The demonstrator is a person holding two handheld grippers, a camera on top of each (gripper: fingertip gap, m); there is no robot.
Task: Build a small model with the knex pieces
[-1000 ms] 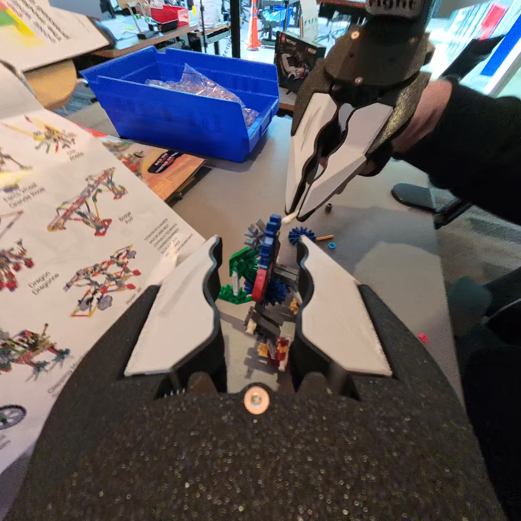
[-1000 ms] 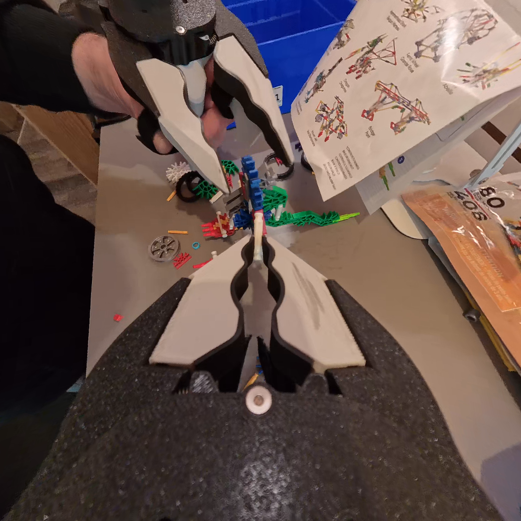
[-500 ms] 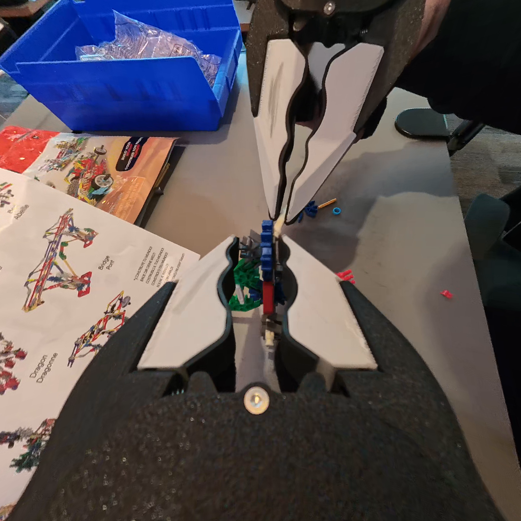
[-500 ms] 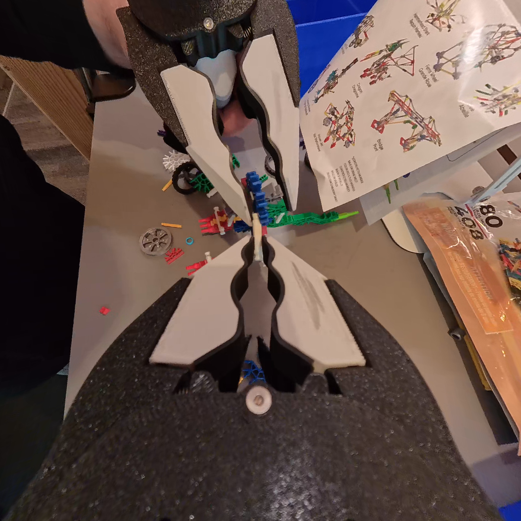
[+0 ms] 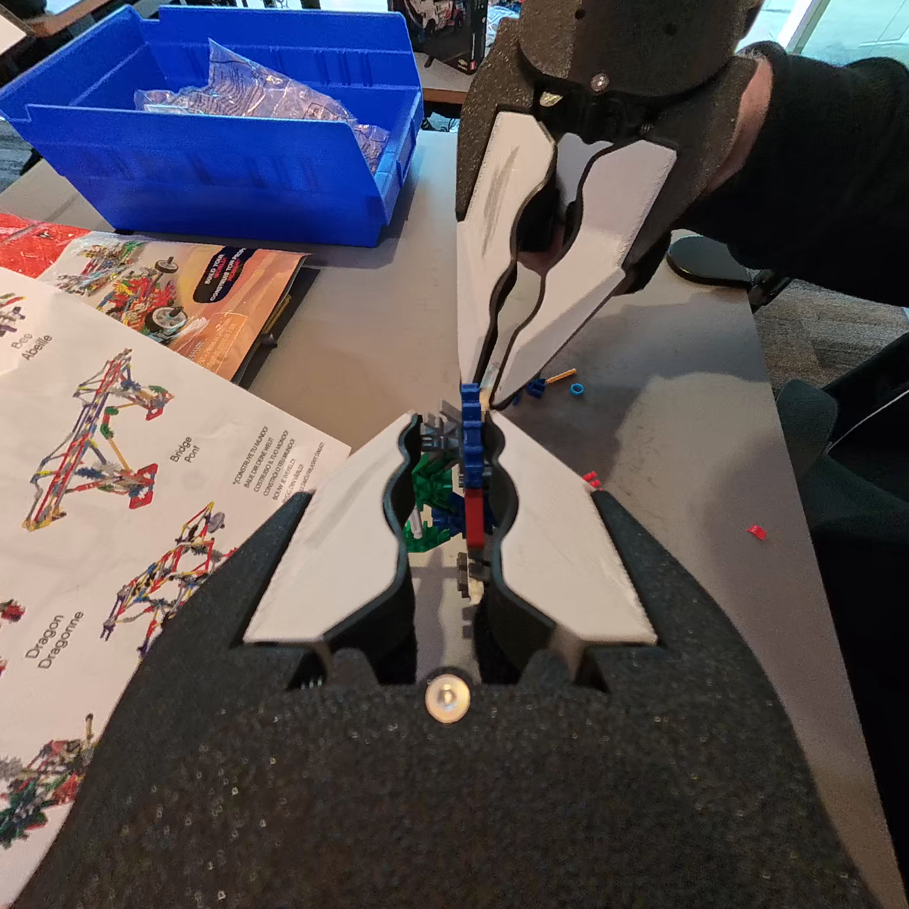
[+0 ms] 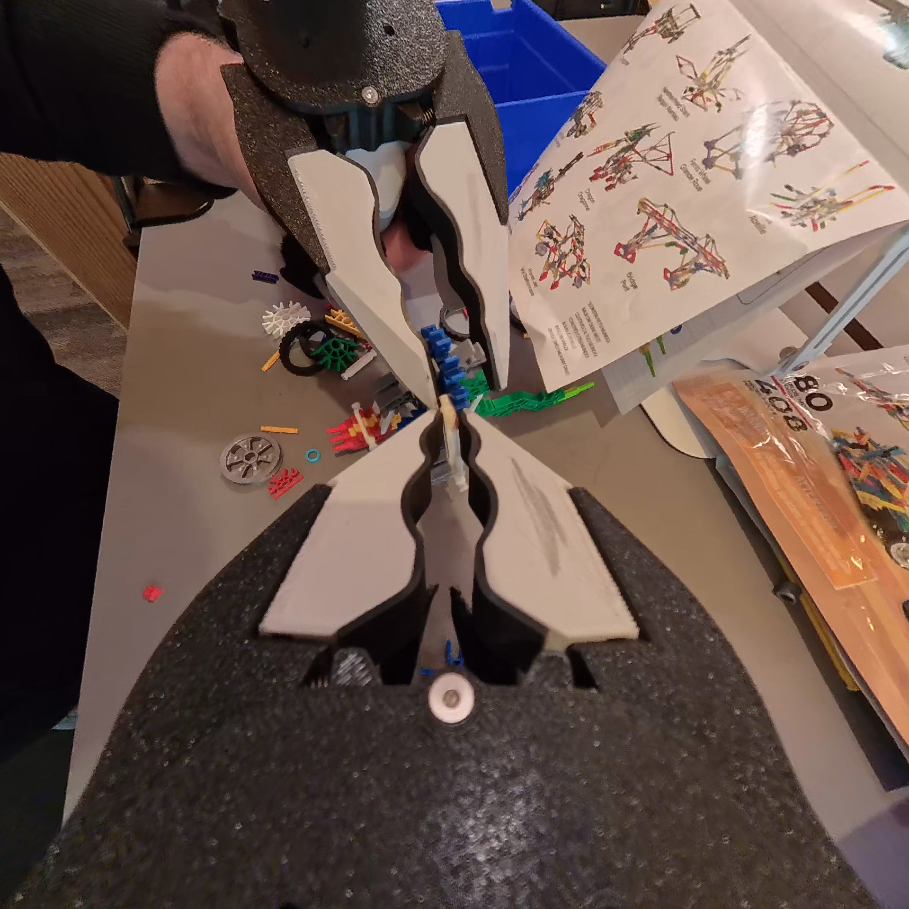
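A construction-toy assembly with a blue gear [image 5: 471, 438], a red part and green connectors sits between the fingers of my left gripper [image 5: 455, 418], which is shut on it just above the grey table. My right gripper [image 6: 450, 418] is shut on a short cream rod [image 6: 453, 442]. The rod's far end touches the blue gear [image 6: 445, 361] at the left gripper's tips [image 6: 465, 386]. In the left wrist view the right gripper [image 5: 484, 393] comes down from above, tips meeting the top of the gear. A hand in a black sleeve holds each gripper.
A blue bin [image 5: 221, 162] with a clear bag stands at the back. A printed sheet of models [image 5: 123, 467] and an orange booklet [image 5: 206, 295] lie left. Loose parts lie around: a grey wheel [image 6: 251, 457], a black tyre [image 6: 300, 349], a green strip [image 6: 531, 398]. An orange parts bag [image 6: 811, 467] lies right.
My left gripper's fingers have closed in on the toy assembly. My right gripper has brought the cream rod up against the blue gear, and both grippers now meet tip to tip.
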